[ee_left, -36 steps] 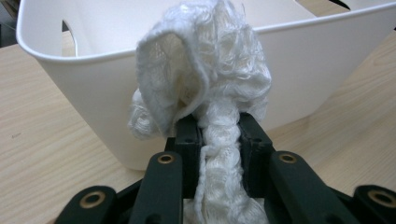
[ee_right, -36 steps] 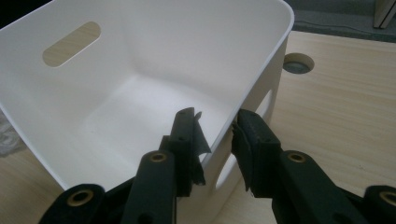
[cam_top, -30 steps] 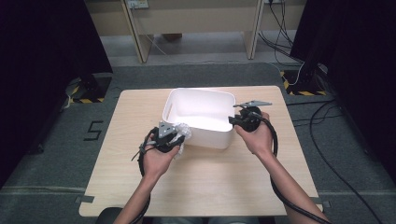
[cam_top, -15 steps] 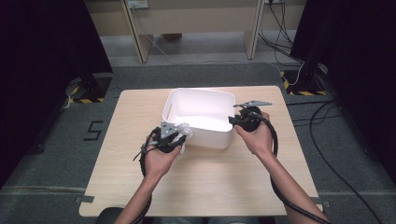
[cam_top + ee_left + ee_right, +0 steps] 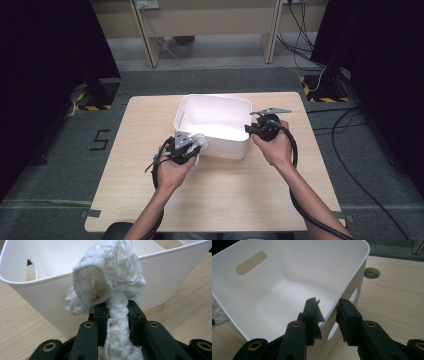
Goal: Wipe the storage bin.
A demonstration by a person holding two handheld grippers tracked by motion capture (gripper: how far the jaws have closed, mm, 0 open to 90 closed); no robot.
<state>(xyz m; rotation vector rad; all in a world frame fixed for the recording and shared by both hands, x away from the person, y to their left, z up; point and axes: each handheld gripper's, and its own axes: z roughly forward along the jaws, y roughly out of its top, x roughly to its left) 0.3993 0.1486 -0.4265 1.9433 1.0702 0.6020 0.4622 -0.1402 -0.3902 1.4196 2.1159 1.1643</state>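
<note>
A white plastic bin [image 5: 215, 97] with slot handles stands in the middle of the wooden table [image 5: 145, 125]. My left gripper [image 5: 192, 146] is at the bin's near left corner, outside the wall. It is shut on a bunch of white lacy cloth [image 5: 112, 285] that bulges above the jaws, level with the bin's rim [image 5: 45, 281]. My right gripper [image 5: 327, 308] straddles the bin's near right rim [image 5: 352, 277], one jaw inside and one outside, closed on the wall. Nothing lies inside the bin [image 5: 287, 297].
The table has bare wood all around the bin. A round cable hole [image 5: 372, 273] sits in the tabletop beyond the bin's right wall. Cables and desk legs lie on the grey floor behind the table [image 5: 210, 55].
</note>
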